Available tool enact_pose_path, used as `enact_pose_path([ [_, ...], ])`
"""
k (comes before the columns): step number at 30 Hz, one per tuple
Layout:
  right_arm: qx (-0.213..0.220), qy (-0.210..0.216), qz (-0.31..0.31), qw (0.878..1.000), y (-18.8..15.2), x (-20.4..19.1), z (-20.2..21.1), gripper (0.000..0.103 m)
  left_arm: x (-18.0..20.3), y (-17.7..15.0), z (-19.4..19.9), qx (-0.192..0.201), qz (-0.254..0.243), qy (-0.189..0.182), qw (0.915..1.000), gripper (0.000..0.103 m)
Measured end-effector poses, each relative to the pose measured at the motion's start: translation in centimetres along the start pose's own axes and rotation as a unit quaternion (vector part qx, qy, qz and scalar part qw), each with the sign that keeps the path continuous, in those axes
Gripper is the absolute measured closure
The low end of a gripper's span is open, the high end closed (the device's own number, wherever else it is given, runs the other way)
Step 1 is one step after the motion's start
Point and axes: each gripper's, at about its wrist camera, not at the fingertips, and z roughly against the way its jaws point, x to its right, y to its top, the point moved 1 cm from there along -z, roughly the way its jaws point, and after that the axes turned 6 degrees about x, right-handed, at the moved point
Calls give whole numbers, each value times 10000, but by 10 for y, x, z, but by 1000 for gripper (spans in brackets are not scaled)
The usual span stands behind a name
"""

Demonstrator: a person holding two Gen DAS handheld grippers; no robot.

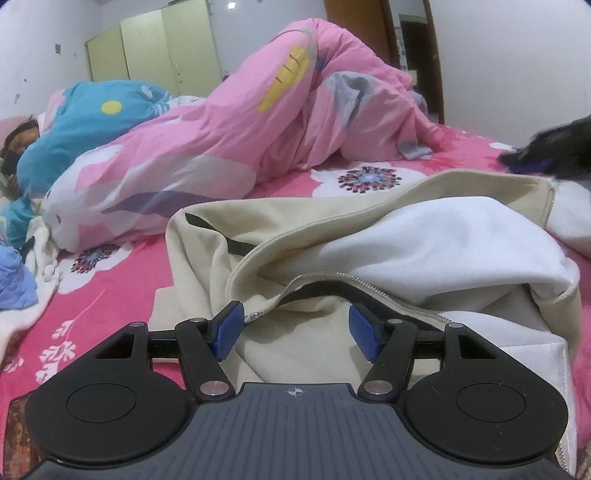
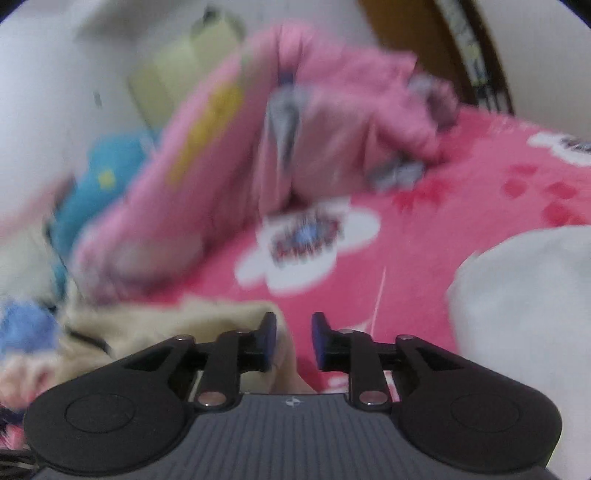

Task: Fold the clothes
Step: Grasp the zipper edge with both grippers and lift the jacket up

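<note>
A cream zip-up jacket (image 1: 332, 236) with a white lining (image 1: 443, 236) lies crumpled on the pink flowered bedsheet (image 1: 110, 302). My left gripper (image 1: 295, 330) hovers low over its near part, open. Its blue pads (image 1: 229, 330) stand wide on either side of the zipper edge (image 1: 332, 277) and press on nothing. The right wrist view is blurred by motion. There my right gripper (image 2: 293, 339) stands open by a narrow gap over the sheet (image 2: 406, 277). The jacket's cream edge (image 2: 166, 325) lies by its left finger, with white cloth (image 2: 524, 295) at the right.
A big pink duvet (image 1: 258, 122) is heaped across the back of the bed. A person (image 1: 22, 147) lies under a blue cover (image 1: 92, 118) at the far left. Pale wardrobes (image 1: 159, 48) and a wooden door frame (image 1: 354, 26) stand behind. A dark blurred shape (image 1: 546, 147) is at the right edge.
</note>
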Motion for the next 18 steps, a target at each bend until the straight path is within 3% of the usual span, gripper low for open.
enact_pose_path([
  [3,326,515,-53,9981,8,-6,38,66,-1,-1,0,16,90,-26,10000,40],
  [5,135,621,149,9979,1,-17,41,58,-2,-3,1,3,161,-23,9999,40],
  [10,-220,161,628,9977,-32,-34,31,58,-4,-3,12,66,259,49,9996,40],
  [13,14,381,476,9981,-49,-45,40,57,-5,-2,18,159,245,91,9995,37],
  [18,62,514,855,9950,-65,-71,40,58,-5,-5,17,126,313,84,9994,37],
])
